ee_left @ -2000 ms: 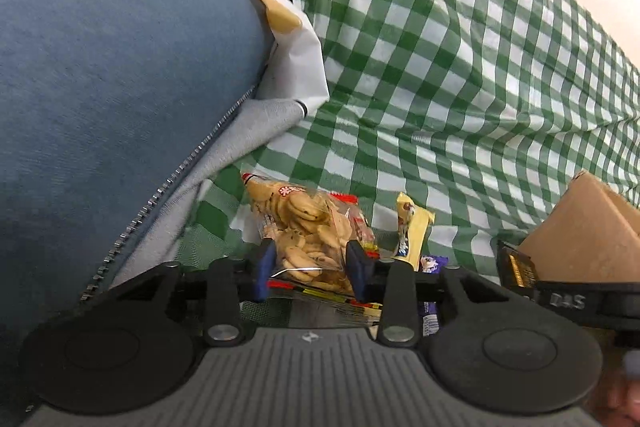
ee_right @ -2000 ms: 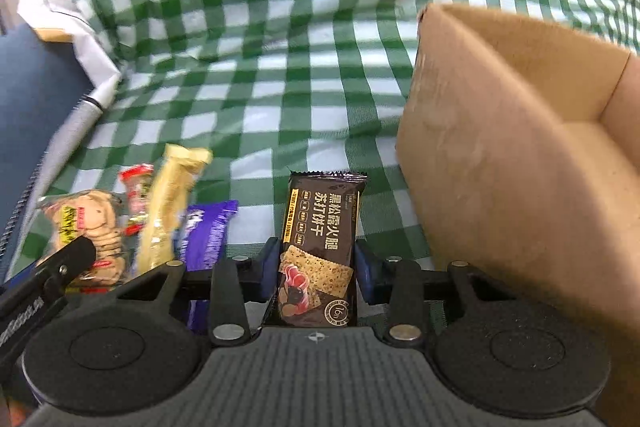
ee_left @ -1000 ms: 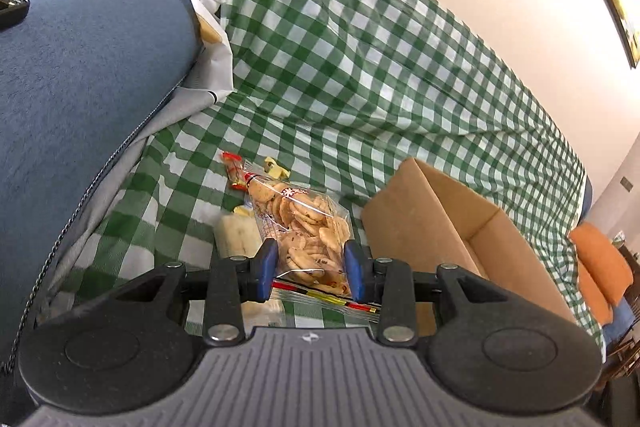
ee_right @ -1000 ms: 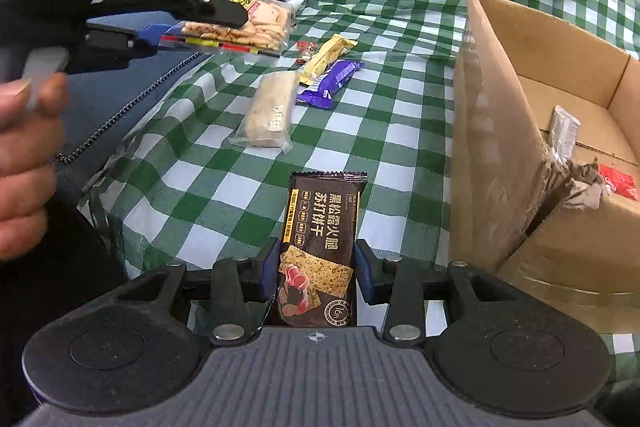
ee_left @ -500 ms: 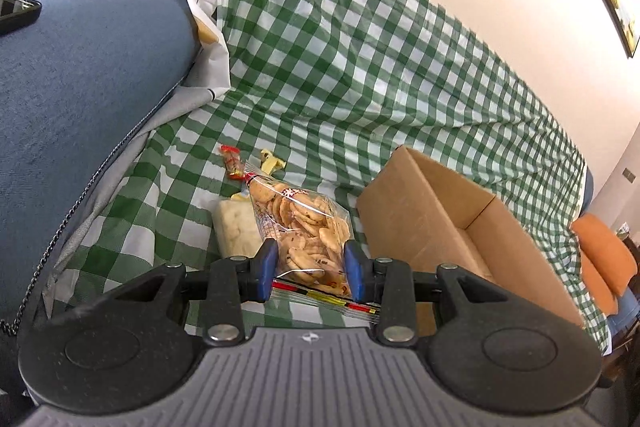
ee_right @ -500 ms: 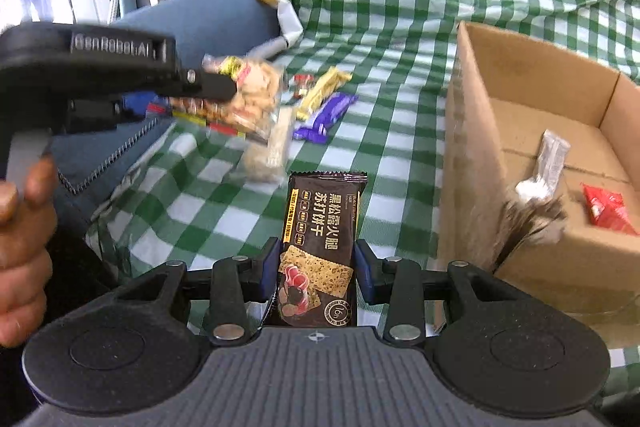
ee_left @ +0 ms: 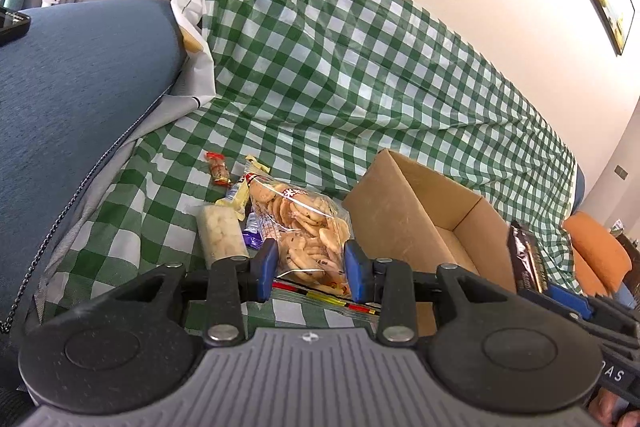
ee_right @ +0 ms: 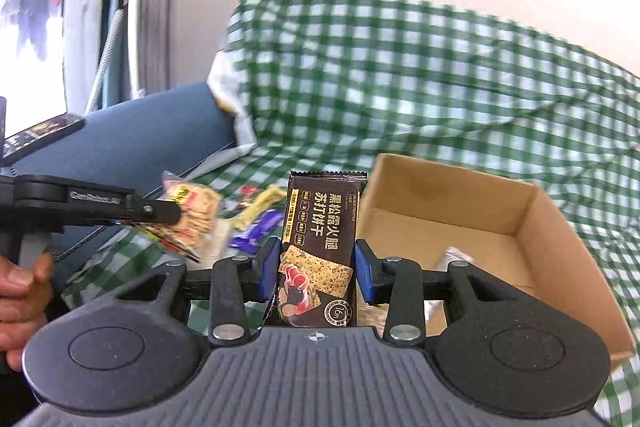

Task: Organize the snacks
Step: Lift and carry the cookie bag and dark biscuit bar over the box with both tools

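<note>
I'm pinching a cookie bag (ee_left: 308, 231) in my left hand-held gripper (ee_left: 310, 269), lifted over the checked cloth (ee_left: 360, 75). My right hand-held gripper (ee_right: 316, 273) is clamping a dark cracker pack (ee_right: 320, 251), held upright beside the box (ee_right: 472, 227). Beyond, loose snacks (ee_left: 224, 231) are lying on the cloth left of the box, near a blue cushion (ee_left: 80, 87).

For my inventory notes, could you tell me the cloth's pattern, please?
Green-and-white check cloth, clearest in the left wrist view.
</note>
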Tool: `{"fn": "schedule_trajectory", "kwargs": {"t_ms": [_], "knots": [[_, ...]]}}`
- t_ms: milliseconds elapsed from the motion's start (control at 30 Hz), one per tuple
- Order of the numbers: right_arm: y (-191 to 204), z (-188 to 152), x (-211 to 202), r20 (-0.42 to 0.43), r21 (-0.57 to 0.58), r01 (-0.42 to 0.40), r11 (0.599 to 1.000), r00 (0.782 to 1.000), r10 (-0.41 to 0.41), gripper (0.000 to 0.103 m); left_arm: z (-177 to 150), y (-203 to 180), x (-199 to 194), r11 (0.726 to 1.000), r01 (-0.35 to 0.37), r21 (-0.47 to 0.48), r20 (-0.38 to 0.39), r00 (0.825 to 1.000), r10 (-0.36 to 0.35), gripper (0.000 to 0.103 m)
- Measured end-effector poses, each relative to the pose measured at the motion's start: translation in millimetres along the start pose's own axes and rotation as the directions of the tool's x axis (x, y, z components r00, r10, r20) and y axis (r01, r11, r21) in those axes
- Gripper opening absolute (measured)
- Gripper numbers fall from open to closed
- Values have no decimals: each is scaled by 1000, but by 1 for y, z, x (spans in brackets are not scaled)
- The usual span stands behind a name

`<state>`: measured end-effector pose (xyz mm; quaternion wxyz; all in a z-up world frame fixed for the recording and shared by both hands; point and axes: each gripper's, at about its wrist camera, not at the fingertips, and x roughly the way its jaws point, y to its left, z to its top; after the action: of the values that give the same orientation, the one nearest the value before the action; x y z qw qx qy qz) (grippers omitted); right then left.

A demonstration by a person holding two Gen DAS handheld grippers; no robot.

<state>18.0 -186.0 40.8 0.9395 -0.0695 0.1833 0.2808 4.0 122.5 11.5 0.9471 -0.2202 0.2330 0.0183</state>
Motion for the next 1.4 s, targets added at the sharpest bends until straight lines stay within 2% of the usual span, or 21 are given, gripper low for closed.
{"fn": "schedule_trajectory", "kwargs": {"t_ms": [133, 333, 600, 1033, 1200, 1400], "knots": [[-8, -13, -9, 59, 33, 28, 999, 998, -30, 41, -1, -3, 1, 1000, -3, 13, 0, 1000, 3, 39], [-18, -14, -15, 133, 46, 58, 997, 989, -64, 41, -5, -12, 0, 998, 7, 60, -5, 1000, -7, 39], [-35, -14, -7, 133, 133, 139, 981, 979, -157, 41, -4, -28, -3, 994, 28, 106, -11, 1000, -27, 39], [-54, -18, -6, 130, 213, 193, 958, 966, -223, 41, 26, -73, -3, 988, 63, 139, 37, 997, -69, 39], [-74, -17, -9, 146, 281, 245, 928, 945, -294, 41, 46, -104, -1, 978, 101, 180, 65, 991, -114, 39], [-105, -23, -11, 114, 388, 333, 860, 908, -403, 41, 69, -142, 7, 964, 137, 229, 101, 981, -163, 39]]}}
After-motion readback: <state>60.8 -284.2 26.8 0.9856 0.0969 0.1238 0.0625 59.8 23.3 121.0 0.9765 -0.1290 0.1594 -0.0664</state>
